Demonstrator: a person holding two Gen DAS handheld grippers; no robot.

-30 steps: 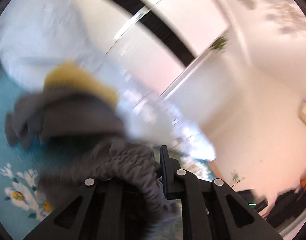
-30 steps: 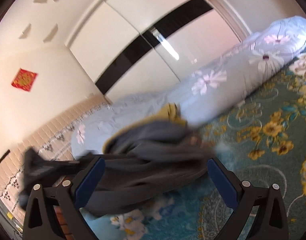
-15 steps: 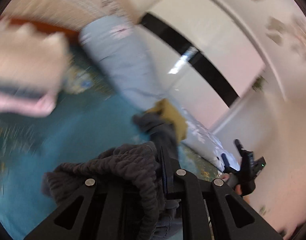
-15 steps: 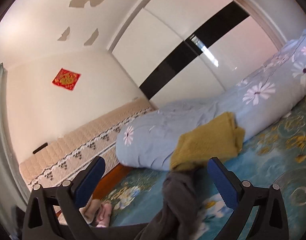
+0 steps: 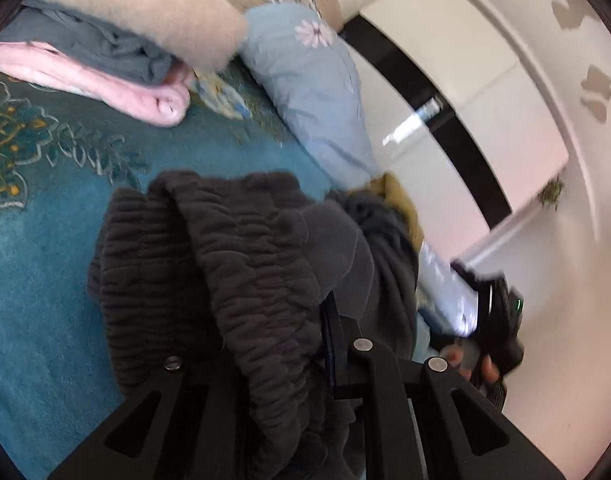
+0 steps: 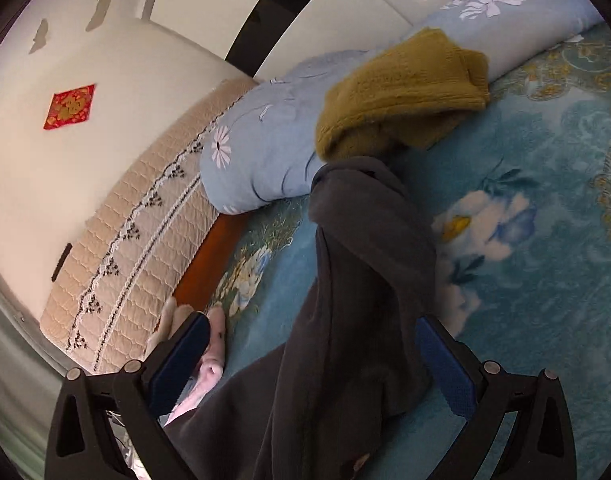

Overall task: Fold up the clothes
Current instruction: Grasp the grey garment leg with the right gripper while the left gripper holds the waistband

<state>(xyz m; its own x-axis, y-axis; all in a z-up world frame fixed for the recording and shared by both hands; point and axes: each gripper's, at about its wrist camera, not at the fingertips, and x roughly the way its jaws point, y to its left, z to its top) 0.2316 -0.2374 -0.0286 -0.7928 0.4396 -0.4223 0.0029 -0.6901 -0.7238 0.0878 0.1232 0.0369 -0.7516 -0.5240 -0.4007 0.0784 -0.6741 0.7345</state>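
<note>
**Left clamped on grey garment, right spread wide**

Landmark: the blue floral bedspread (image 6: 545, 280).

- Left hand-held gripper (image 5: 289, 344) is pinching the ruched waistband of the dark grey garment (image 5: 241, 264), holding it bunched above the bedspread (image 5: 45, 280).
- The grey garment (image 6: 357, 300) is trailing from there across the bedspread toward the mustard knit (image 6: 401, 92), its far end touching it.
- Right hand-held gripper (image 6: 317, 356) is hanging with jaws spread wide; the cloth is running between the blue pads (image 6: 445, 364), not pinched.
- The mustard knit is lying at the far edge of the bedspread, leaning on the light blue bolster (image 6: 265, 148).
- The stack of pink, grey and beige folded clothes (image 5: 105, 52) is sitting at the headboard end of the bedspread.
</note>
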